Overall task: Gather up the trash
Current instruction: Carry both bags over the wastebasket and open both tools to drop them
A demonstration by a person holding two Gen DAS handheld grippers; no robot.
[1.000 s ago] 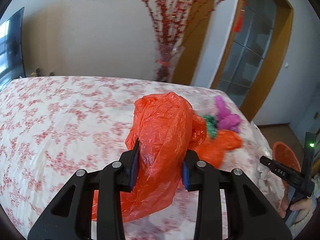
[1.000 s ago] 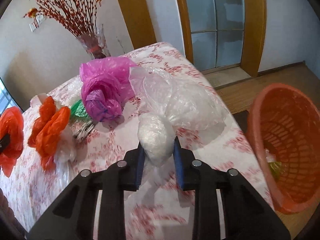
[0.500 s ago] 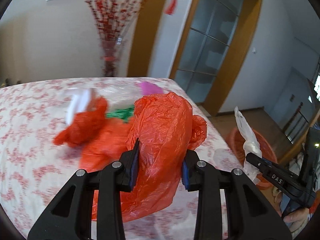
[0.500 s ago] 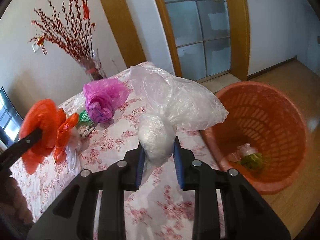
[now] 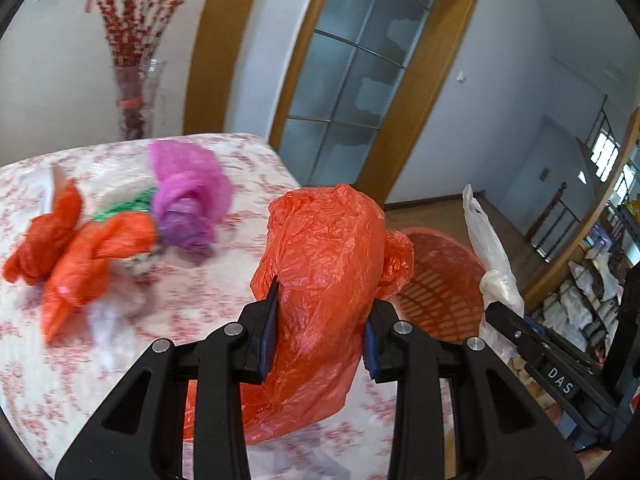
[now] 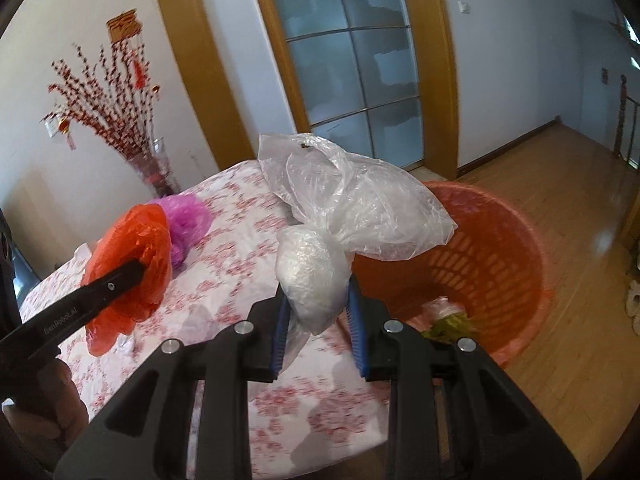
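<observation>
My left gripper (image 5: 320, 328) is shut on a crumpled orange plastic bag (image 5: 324, 280), held above the table's right end. My right gripper (image 6: 318, 312) is shut on a clear white plastic bag (image 6: 344, 216), which hangs over the table edge beside the orange basket (image 6: 508, 256). In the left wrist view the basket (image 5: 436, 276) shows behind the orange bag, and the white bag (image 5: 492, 256) stands at the right in the other gripper. In the right wrist view the orange bag (image 6: 132, 260) sits at the left. Some trash (image 6: 444, 316) lies in the basket's bottom.
On the flowered tablecloth (image 5: 200, 300) lie a purple bag (image 5: 188, 196), two more orange bags (image 5: 84, 256) and a green scrap (image 5: 128, 204). A glass vase of red branches (image 5: 136, 96) stands at the far edge. Wooden floor (image 6: 568, 208) and a glass door (image 6: 352, 60) lie beyond.
Both grippers have swung right, away from the middle of the table toward the orange basket, each keeping its bag. The white bag has lifted off the table.
</observation>
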